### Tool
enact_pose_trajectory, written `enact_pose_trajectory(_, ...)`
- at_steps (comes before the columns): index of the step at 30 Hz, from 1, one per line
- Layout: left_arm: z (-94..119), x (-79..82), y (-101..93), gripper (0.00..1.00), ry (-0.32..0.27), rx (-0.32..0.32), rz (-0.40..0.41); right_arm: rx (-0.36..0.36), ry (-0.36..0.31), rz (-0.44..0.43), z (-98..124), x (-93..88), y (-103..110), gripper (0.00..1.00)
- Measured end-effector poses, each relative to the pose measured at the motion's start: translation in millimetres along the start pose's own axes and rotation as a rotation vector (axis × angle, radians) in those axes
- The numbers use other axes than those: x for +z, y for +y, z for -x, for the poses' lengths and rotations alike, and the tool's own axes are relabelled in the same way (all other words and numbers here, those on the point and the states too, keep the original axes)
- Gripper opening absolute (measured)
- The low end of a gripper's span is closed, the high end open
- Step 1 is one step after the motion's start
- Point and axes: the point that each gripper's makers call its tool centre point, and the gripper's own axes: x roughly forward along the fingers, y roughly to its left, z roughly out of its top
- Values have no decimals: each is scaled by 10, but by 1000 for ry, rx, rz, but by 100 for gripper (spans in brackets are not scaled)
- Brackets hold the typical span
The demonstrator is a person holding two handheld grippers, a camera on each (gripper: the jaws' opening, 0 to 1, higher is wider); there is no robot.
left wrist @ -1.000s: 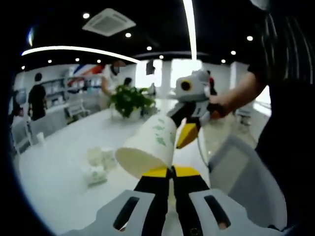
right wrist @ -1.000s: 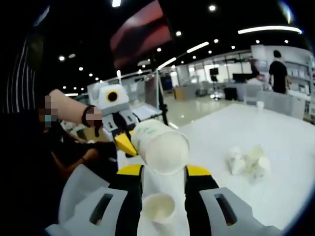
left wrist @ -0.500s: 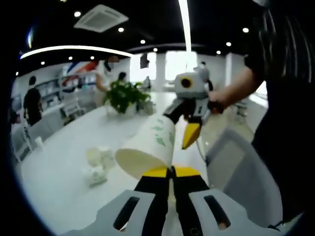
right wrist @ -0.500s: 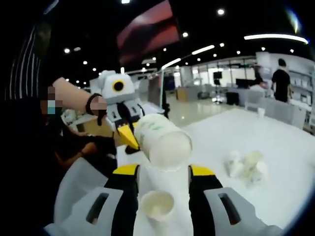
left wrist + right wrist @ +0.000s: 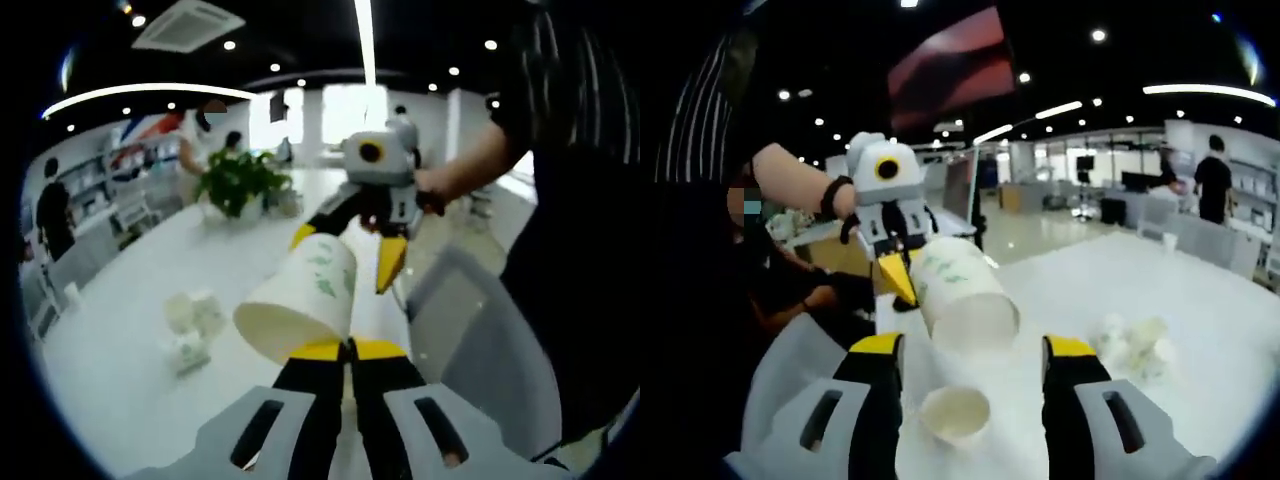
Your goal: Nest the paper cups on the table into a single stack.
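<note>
Left gripper [image 5: 345,348]: yellow-tipped jaws pressed together on the rim of a white paper cup [image 5: 300,300] with a green leaf print; cup lies tilted, mouth toward the camera and lower left, base pointing away toward the right gripper [image 5: 350,245]; nothing visible inside it.

Right gripper, seen in the left gripper view, arrives from the right in a person's hand [image 5: 432,190]; its jaws are spread, one yellow tip at the cup's far end, the other hanging just beside the cup's right flank; whether either tip touches the cup, cannot tell.

In the right gripper view, that gripper's own jaws [image 5: 973,350] stand wide apart with nothing between them; the held cup [image 5: 962,298] floats just beyond the gap, its base facing the camera, pinched at its far rim by the left gripper [image 5: 898,275]; a second paper cup [image 5: 955,415] stands upright on the white table [image 5: 1200,350] between the open jaws, mouth up, looks empty.

Farther across the table, a loose cluster of more cups [image 5: 1135,345], some on their sides; same cluster in the left gripper view [image 5: 190,325]; a potted plant [image 5: 235,180] sits beyond it.
</note>
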Motion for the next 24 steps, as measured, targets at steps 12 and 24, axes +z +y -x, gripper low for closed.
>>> enact_pose_trajectory(12,-40,-38,-35,0,67,-34,-10,-25,7,39,-8,-51,2,94)
enact_pose_trajectory(24,-70,-106,-87,0,177,-73,-12,-53,-7,49,51,-70,-44,100)
